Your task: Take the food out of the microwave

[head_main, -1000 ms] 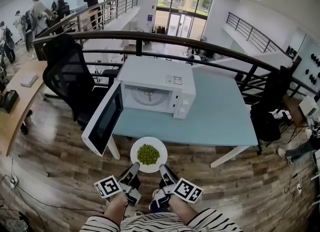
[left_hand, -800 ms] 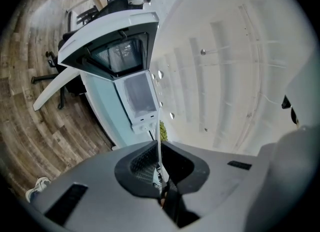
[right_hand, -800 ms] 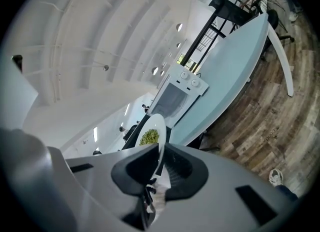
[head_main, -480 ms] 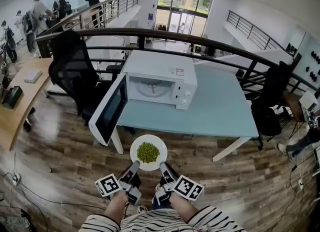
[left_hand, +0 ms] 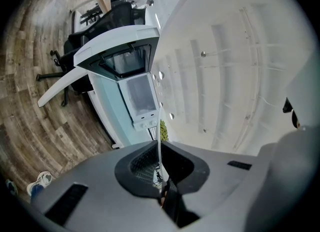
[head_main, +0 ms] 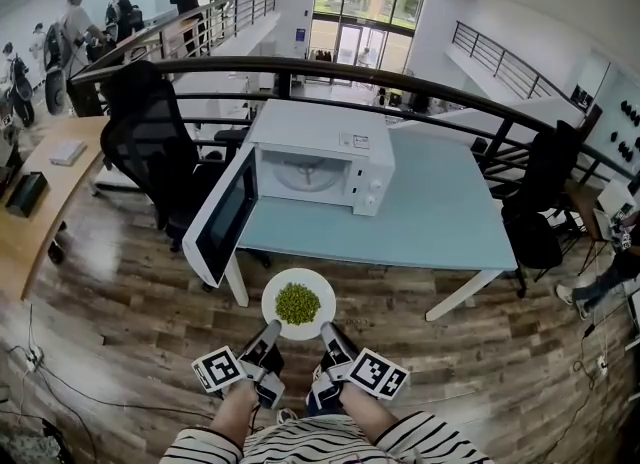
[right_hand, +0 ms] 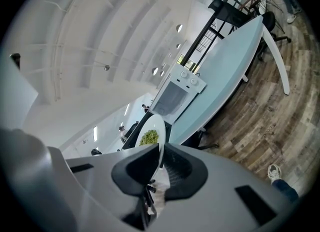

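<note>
Food [head_main: 297, 303], a heap of small green pieces, lies in the middle of a round white plate [head_main: 318, 323]. The plate hangs in the air above the wooden floor [head_main: 120, 312], just off the near edge of the pale blue table [head_main: 440, 217] and not resting on it.

Two grippers carry the plate from the near side. The left gripper [head_main: 271, 331] has the near-left part of the rim and the right gripper [head_main: 325, 330] the near-right part. In the left gripper view the jaws are pressed together on the thin rim, which runs edge-on between the pads. In the right gripper view the jaws are likewise clamped on the rim, with the plate's face and the green heap showing just beyond them. In the head view each gripper's marker cube sits behind it, with striped sleeves [head_main: 300, 447] at the bottom edge.

A white microwave [head_main: 330, 157] stands on the table's left part, well apart from the plate. Its door [head_main: 225, 217] is swung wide open to the left, out past the table edge, and the turntable [head_main: 298, 174] shows inside. A black office chair [head_main: 150, 147] stands behind the door, beside a dark curved railing [head_main: 420, 87]. A few people [head_main: 75, 22] stand far off at upper left.
</note>
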